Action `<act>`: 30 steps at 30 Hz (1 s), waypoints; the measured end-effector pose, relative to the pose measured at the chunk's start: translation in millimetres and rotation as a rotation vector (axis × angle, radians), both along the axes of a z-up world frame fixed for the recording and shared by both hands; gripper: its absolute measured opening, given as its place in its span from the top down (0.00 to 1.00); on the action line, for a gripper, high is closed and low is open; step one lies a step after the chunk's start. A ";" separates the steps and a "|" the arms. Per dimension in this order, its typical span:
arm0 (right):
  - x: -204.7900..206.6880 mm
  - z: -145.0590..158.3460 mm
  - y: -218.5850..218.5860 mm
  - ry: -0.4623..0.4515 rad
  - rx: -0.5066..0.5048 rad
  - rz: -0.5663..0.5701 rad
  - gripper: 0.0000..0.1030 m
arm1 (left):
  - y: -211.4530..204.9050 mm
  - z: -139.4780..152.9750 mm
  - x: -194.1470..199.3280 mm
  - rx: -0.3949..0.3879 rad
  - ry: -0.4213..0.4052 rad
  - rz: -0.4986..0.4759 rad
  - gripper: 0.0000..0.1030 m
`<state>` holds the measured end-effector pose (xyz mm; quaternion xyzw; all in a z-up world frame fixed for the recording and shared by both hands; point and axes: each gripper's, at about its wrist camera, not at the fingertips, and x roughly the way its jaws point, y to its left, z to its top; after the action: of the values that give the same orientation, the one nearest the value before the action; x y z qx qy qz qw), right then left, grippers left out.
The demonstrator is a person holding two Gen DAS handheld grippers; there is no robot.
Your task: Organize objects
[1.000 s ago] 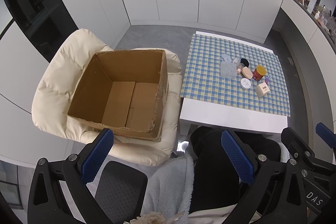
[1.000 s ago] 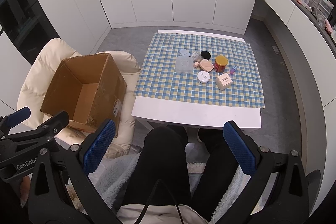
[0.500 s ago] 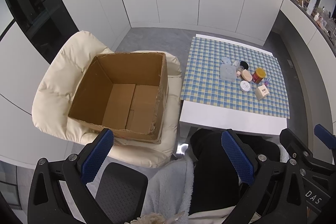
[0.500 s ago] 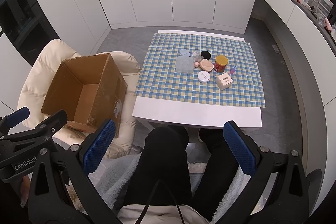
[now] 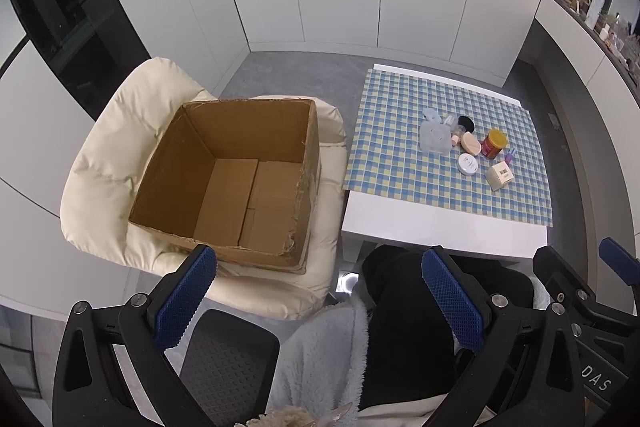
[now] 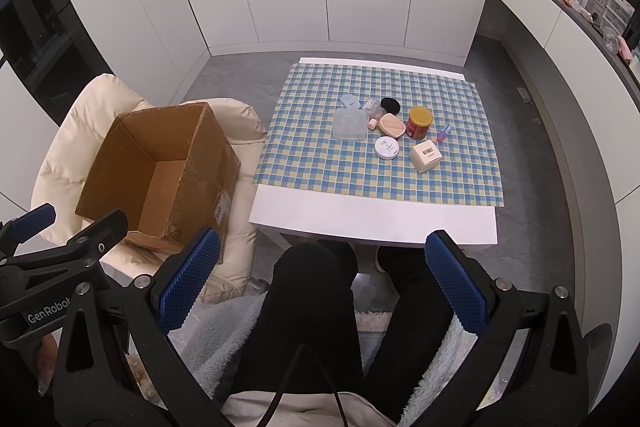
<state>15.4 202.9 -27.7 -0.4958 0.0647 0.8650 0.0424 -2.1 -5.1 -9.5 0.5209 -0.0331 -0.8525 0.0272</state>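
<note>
On the far left, an open cardboard box (image 5: 236, 183) sits empty on a cream padded chair (image 5: 104, 163), its mouth facing up and clear. The left gripper (image 5: 320, 291) hovers above the person's lap with its blue fingers wide apart, gripping nothing. The right gripper (image 6: 320, 279) hangs likewise, fingers spread and empty, over dark trousers. Further right, the low table (image 6: 372, 217) with its checked cloth (image 6: 320, 163) carries the clutter well apart from both grippers: a clear plastic container (image 6: 351, 124), a white round tin (image 6: 387, 148), a peach compact (image 6: 392, 126), a red jar with a yellow lid (image 6: 419, 123) and a small white carton (image 6: 425, 156).

Nothing looks packed yet. A sound start is probably the nearest loose piece, the tin or carton, approached from above with fingers straddling it, so neighbours touching the compact are not knocked.
</note>
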 end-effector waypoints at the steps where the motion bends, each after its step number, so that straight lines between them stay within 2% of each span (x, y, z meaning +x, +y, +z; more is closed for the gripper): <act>1: -0.4 -0.4 0.3 -0.001 0.000 -0.001 0.00 | 0.6 0.1 0.2 0.000 0.001 -0.001 0.00; 8: -0.5 2.9 6.9 0.009 0.003 -0.012 0.00 | 7.8 1.0 0.3 0.037 -0.002 -0.002 0.00; 19: 4.9 4.0 35.2 0.016 -0.017 -0.028 0.00 | 36.6 8.0 -1.5 0.032 0.007 -0.023 0.00; 30: 16.6 -6.1 93.6 0.016 -0.054 -0.123 0.00 | 96.0 -3.3 -3.4 0.019 -0.012 -0.098 0.00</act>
<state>32.0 296.5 -33.9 -0.4849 0.1188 0.8626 0.0818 -5.5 90.8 -12.8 0.5242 -0.0506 -0.8499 -0.0196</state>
